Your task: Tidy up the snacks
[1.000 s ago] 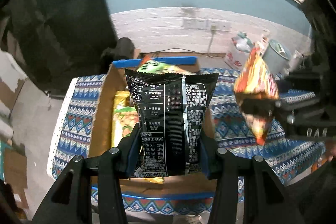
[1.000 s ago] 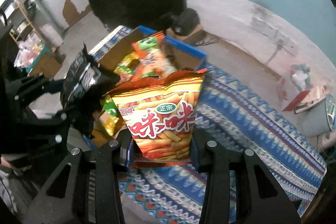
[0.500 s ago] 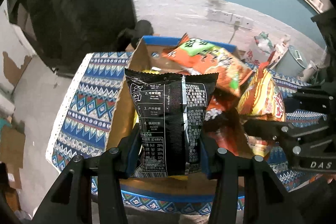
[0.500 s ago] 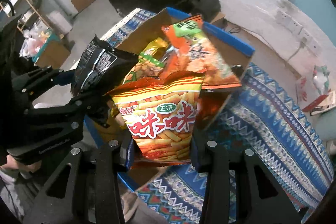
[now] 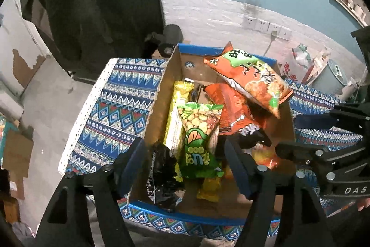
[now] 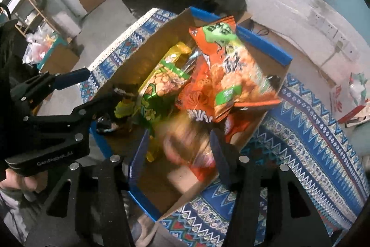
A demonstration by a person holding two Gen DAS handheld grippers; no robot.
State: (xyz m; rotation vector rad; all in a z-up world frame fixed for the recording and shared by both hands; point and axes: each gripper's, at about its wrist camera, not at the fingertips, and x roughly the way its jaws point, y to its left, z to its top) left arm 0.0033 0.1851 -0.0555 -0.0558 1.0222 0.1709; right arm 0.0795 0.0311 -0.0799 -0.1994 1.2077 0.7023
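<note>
A cardboard box with a blue rim [image 5: 157, 112] [image 6: 266, 50] stands on a patterned blue cloth and holds several snack bags. My left gripper [image 5: 185, 161] hangs over its near end, jaws opening; the black bag [image 5: 161, 173] lies loose in the box under the left finger, free of the pads. My right gripper [image 6: 179, 142] is also over the box with its jaws opening. The orange-yellow stick-snack bag [image 6: 189, 145] is a blur between them, dropping, not pressed. A green bean bag [image 5: 198, 131] [image 6: 157, 94] and an orange-green bag [image 5: 252, 78] [image 6: 231, 66] lie inside.
The patterned cloth [image 5: 115, 103] [image 6: 300, 142] covers the table on both sides of the box. A grey bucket [image 5: 330, 75] and a red-and-white package [image 6: 356, 89] stand on the floor by the wall. A hand [image 6: 16, 179] grips the left tool. Dark fabric hangs behind.
Both grippers moved in over the box, then their jaws spread. The black bag left the left gripper and lies in the box; the orange-yellow bag left the right one and is falling.
</note>
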